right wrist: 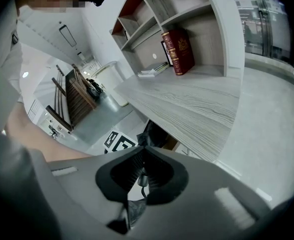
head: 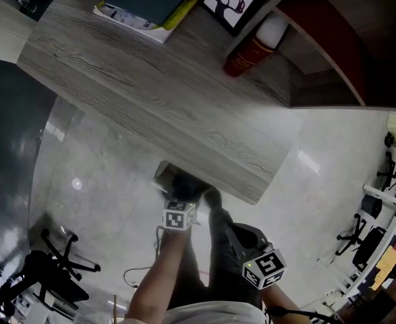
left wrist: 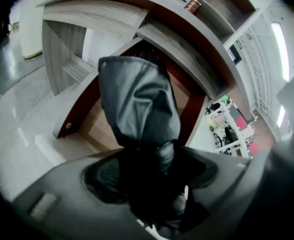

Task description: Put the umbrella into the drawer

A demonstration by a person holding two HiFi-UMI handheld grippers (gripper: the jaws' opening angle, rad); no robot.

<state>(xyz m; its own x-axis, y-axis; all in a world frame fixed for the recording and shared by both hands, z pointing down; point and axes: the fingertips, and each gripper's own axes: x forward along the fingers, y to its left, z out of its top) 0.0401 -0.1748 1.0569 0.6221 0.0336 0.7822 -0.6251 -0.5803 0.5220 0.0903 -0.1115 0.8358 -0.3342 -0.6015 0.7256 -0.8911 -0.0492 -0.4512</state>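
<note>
we are noting the left gripper (head: 186, 193) with jaws standing wide, the dark folded umbrella (left wrist: 136, 99) sitting between them at frame centre, its far end pointing into the open drawer (left wrist: 94, 126) under the desk (head: 157, 100). right gripper (right wrist: 142, 151) is hovering lower right, jaws pressed together.

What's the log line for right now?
umbrella: tip over open drawer | left gripper: jaws open, umbrella between | right gripper: jaws shut on thin cord
</note>
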